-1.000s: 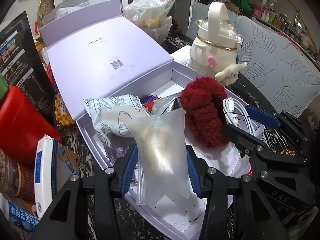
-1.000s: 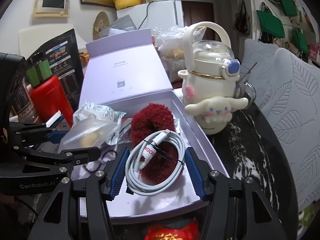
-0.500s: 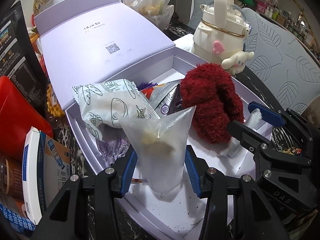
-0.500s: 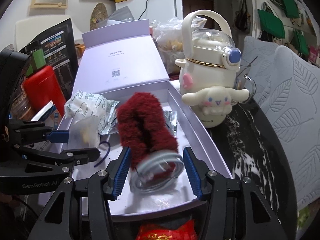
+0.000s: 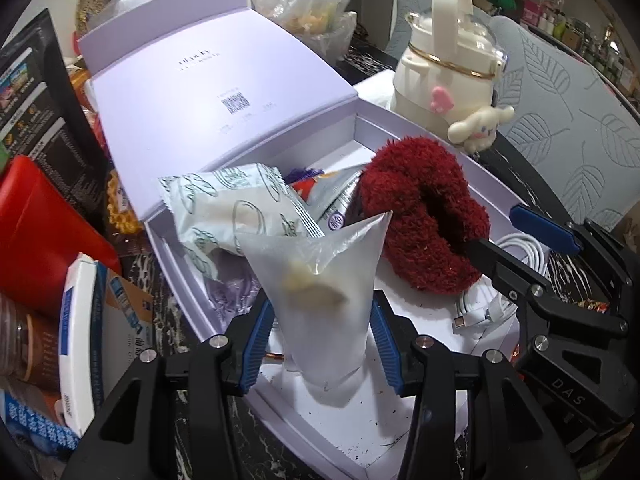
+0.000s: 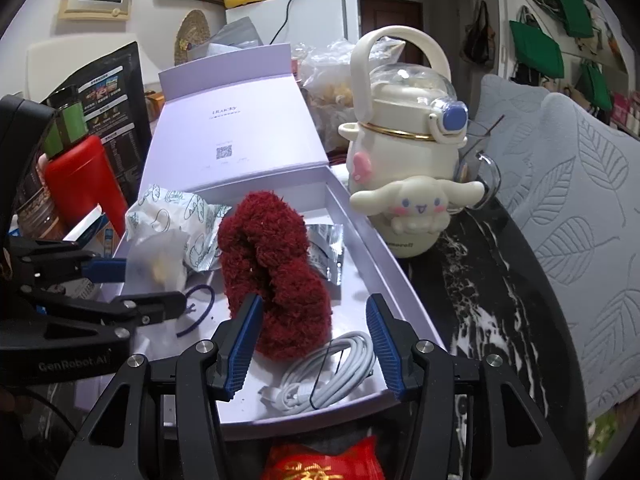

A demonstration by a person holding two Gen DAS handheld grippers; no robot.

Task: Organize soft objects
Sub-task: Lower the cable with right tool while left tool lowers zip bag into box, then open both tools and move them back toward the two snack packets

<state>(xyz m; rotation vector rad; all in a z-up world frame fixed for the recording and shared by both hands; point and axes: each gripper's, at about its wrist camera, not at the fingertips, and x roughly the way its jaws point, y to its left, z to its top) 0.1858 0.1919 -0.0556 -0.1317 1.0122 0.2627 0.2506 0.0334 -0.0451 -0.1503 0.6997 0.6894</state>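
Observation:
An open lilac box (image 5: 180,264) holds the soft things. My left gripper (image 5: 320,308) grips a frosted plastic pouch (image 5: 324,280) that stands upright on the box floor. Its pads still touch the pouch's sides as the jaws start opening. Behind the pouch lie a white printed packet (image 5: 224,208) and a dark red fluffy piece (image 5: 420,224). In the right wrist view my right gripper (image 6: 314,308) is open over the near end of the box (image 6: 384,256). A coiled white cable (image 6: 328,372) lies loose on the floor between its fingers. The fluffy piece (image 6: 276,272) leans against the left pad.
A cream bottle with a dog figure (image 6: 408,168) stands right of the box. A grey leaf-pattern cushion (image 6: 580,200) lies beyond it. On the left stand a red container (image 5: 40,240) and a blue-and-white carton (image 5: 80,344). A purple hair tie (image 6: 200,308) and a foil sachet (image 6: 328,248) are in the box.
My right gripper has let the cable go, and it has dropped to the box floor. The fluffy piece has tipped up. The left gripper has brought the pouch down upright into the box.

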